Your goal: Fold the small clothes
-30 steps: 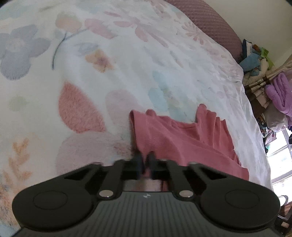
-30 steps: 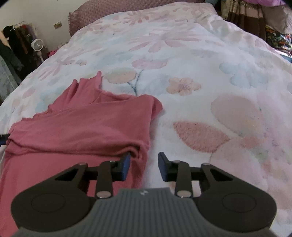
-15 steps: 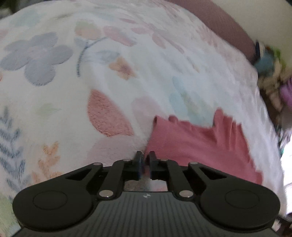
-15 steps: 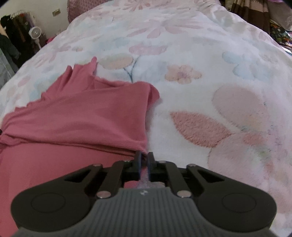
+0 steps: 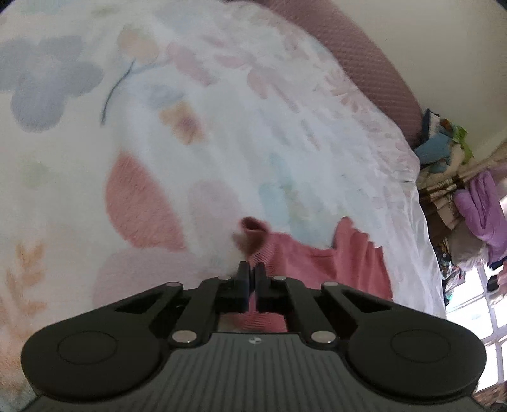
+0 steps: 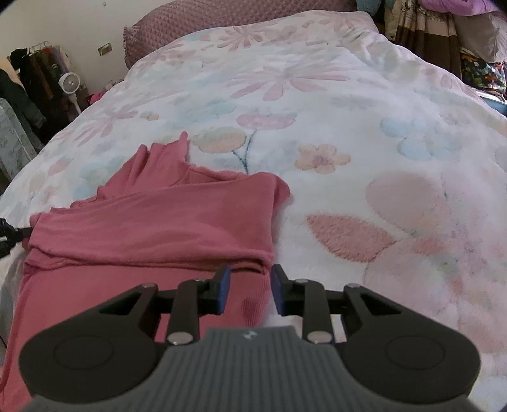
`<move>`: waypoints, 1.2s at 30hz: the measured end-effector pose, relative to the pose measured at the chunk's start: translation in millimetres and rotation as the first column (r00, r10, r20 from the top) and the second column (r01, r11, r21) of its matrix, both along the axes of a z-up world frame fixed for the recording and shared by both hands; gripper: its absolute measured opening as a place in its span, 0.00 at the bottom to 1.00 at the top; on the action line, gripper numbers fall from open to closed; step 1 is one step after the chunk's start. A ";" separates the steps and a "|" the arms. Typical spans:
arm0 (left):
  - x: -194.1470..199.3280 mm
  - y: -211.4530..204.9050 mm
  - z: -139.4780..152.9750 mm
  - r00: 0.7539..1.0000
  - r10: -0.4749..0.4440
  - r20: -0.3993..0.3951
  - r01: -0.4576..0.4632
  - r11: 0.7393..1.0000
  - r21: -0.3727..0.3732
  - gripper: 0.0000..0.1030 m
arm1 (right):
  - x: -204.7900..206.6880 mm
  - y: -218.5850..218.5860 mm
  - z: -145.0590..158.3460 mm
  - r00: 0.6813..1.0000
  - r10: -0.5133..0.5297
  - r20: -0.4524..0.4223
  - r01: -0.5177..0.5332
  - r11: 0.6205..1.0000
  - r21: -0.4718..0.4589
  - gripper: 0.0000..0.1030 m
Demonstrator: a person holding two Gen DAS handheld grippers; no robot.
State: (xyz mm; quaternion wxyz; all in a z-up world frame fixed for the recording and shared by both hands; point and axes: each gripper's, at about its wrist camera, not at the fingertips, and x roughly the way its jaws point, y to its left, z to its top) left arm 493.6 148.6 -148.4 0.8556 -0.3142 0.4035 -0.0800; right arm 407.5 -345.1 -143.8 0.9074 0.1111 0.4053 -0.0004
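A pink garment (image 6: 152, 222) lies on the floral blanket (image 6: 317, 95), its upper part folded down over the lower part. My right gripper (image 6: 248, 285) hovers at the right end of that fold; its jaws are opening, the blue pads (image 6: 224, 285) stand apart, and the cloth edge lies between them without being pressed. In the left wrist view my left gripper (image 5: 252, 275) is shut on the garment's (image 5: 358, 260) edge, and a curled corner (image 5: 253, 228) stands up just beyond its tips. A black part at the garment's left corner (image 6: 8, 234) looks like the left gripper.
A mauve pillow (image 6: 221, 19) lies at the head of the bed. A small white fan (image 6: 71, 85) and hanging dark clothes (image 6: 35, 73) stand off the bed's left side. Piled fabrics and a purple garment (image 5: 484, 209) crowd the other side near a window.
My right gripper was open, closed on the fold's edge half a second ago, and now stands open again, slightly further back. The left stays shut; the cloth corner in front of it has curled upward.
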 end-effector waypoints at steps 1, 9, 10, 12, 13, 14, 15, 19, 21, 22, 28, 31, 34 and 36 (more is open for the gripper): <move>-0.4 -3.6 8.5 1.000 -0.013 0.021 0.013 1.000 0.022 0.02 | -1.3 -0.7 -0.5 1.000 0.000 0.001 0.000 1.000 0.003 0.24; 15.4 -75.9 66.0 0.970 -0.240 0.035 0.217 0.924 0.316 0.02 | -5.4 -7.3 -0.1 0.999 -0.021 0.028 0.020 0.999 0.041 0.24; 17.5 -89.6 66.6 0.962 -0.273 0.018 0.250 0.905 0.345 0.02 | -6.3 -7.3 0.3 0.999 -0.020 0.032 0.019 0.999 0.044 0.24; 19.6 -113.7 62.8 0.946 -0.324 -0.012 0.303 0.869 0.391 0.03 | -7.7 -7.4 0.7 0.999 -0.018 0.038 0.016 0.998 0.056 0.24; 20.6 -123.4 58.5 0.939 -0.342 -0.034 0.327 0.858 0.396 0.05 | -8.6 -7.5 1.0 0.999 -0.018 0.041 0.016 0.998 0.061 0.24; 22.2 -131.4 54.5 0.933 -0.355 -0.053 0.347 0.853 0.390 0.07 | -9.5 -7.2 1.1 0.999 -0.018 0.044 0.015 0.998 0.065 0.24; 21.6 -136.9 50.5 0.928 -0.368 -0.060 0.362 0.853 0.375 0.13 | -10.6 -7.3 1.5 0.999 -0.016 0.047 0.013 0.998 0.068 0.24; 17.4 -134.3 49.3 0.925 -0.378 -0.028 0.371 0.888 0.271 0.30 | -15.6 -7.6 1.8 0.999 -0.010 0.053 0.006 0.997 0.071 0.24; 15.8 -123.7 57.0 0.935 -0.356 0.009 0.343 0.907 0.243 0.31 | -18.2 -9.3 0.6 0.999 -0.010 0.051 0.006 0.997 0.072 0.24; 15.5 -117.3 60.9 0.942 -0.334 0.025 0.318 0.915 0.248 0.31 | -19.1 -10.4 -0.2 0.999 -0.013 0.050 0.009 0.997 0.073 0.24; 10.1 -96.5 52.5 0.945 -0.327 -0.018 0.312 0.881 0.356 0.31 | -21.0 -11.3 -4.0 0.998 -0.032 0.048 0.028 0.995 0.097 0.24; 3.6 -97.9 40.1 0.955 -0.295 -0.028 0.278 0.858 0.432 0.31 | -16.1 -4.3 -4.3 0.999 -0.012 0.039 0.008 0.995 0.101 0.24; 8.7 -90.2 30.8 0.970 -0.244 -0.013 0.230 0.894 0.383 0.31 | -10.5 7.3 0.5 0.999 0.019 0.050 -0.024 0.996 0.087 0.24; 10.6 -90.6 29.2 0.970 -0.241 -0.013 0.229 0.901 0.369 0.31 | -7.9 13.7 3.2 0.998 0.038 0.059 -0.043 0.995 0.089 0.24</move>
